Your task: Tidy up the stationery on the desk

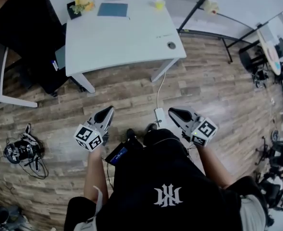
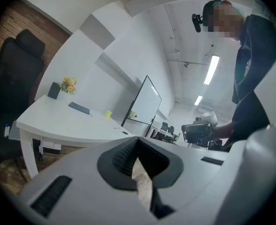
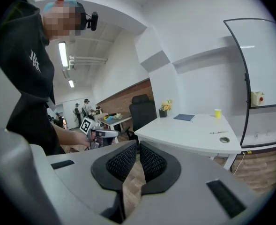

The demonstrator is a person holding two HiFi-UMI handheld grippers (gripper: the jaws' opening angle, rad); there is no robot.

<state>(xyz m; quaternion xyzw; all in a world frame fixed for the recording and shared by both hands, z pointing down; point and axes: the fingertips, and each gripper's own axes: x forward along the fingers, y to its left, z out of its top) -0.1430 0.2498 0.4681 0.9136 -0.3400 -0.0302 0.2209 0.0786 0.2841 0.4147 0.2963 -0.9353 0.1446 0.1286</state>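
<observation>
The white desk (image 1: 117, 42) stands ahead of me, across a stretch of wood floor. A blue notebook (image 1: 112, 9), a yellow cup (image 1: 159, 4), a flower pot (image 1: 82, 4) and a pen (image 1: 163, 35) lie on it. My left gripper (image 1: 107, 111) and right gripper (image 1: 173, 112) are held out over the floor, well short of the desk. Both are shut with nothing between the jaws. The left gripper view shows the notebook (image 2: 79, 108) and cup (image 2: 108, 114) far off. In the right gripper view the notebook (image 3: 183, 117), cup (image 3: 217, 113) and pen (image 3: 218, 132) are equally distant.
A black office chair (image 1: 26, 32) stands left of the desk. A whiteboard on a stand (image 1: 247, 4) is behind it on the right. A white cable with an adapter (image 1: 159, 113) runs across the floor between me and the desk. Black gear (image 1: 18, 150) lies on the floor at left.
</observation>
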